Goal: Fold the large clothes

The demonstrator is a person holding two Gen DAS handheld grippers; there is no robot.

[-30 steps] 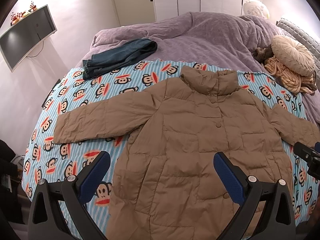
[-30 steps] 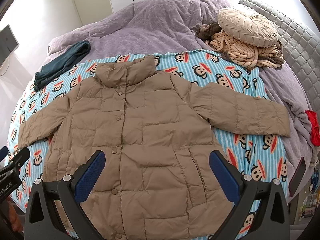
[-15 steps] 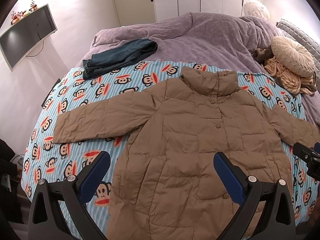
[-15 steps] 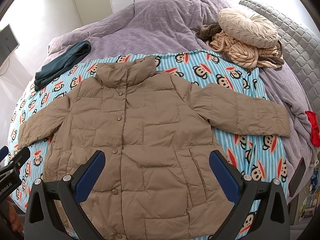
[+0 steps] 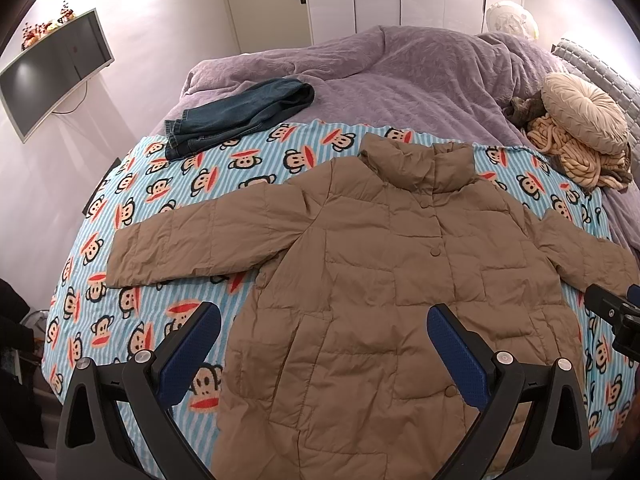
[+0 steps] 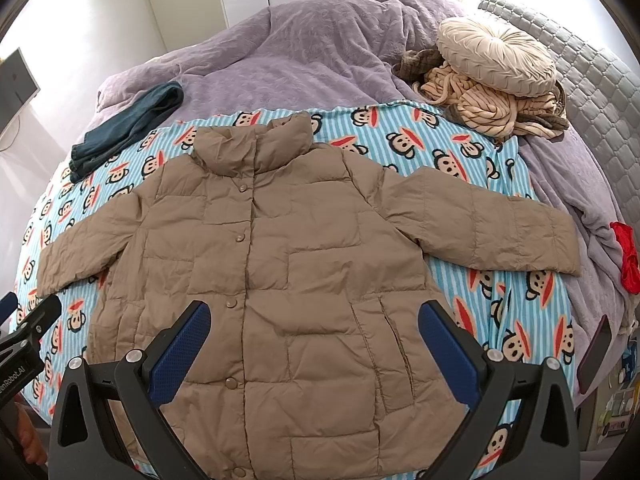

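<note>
A tan quilted jacket [image 5: 384, 280] lies flat and buttoned on a blue monkey-print blanket [image 5: 168, 192], collar away from me, both sleeves spread out sideways. It also shows in the right wrist view [image 6: 288, 264]. My left gripper [image 5: 324, 344] is open and empty, held above the jacket's lower left part. My right gripper [image 6: 314, 340] is open and empty, held above the jacket's lower middle. The blanket shows in the right wrist view [image 6: 452, 152] too.
Folded blue jeans [image 5: 236, 116] lie at the blanket's far left corner on a purple duvet [image 5: 400, 76]. A round beige cushion [image 6: 496, 60] sits on knitted throws at the far right. A red cloth [image 6: 628, 256] and a phone [image 6: 594, 356] lie at the bed's right edge.
</note>
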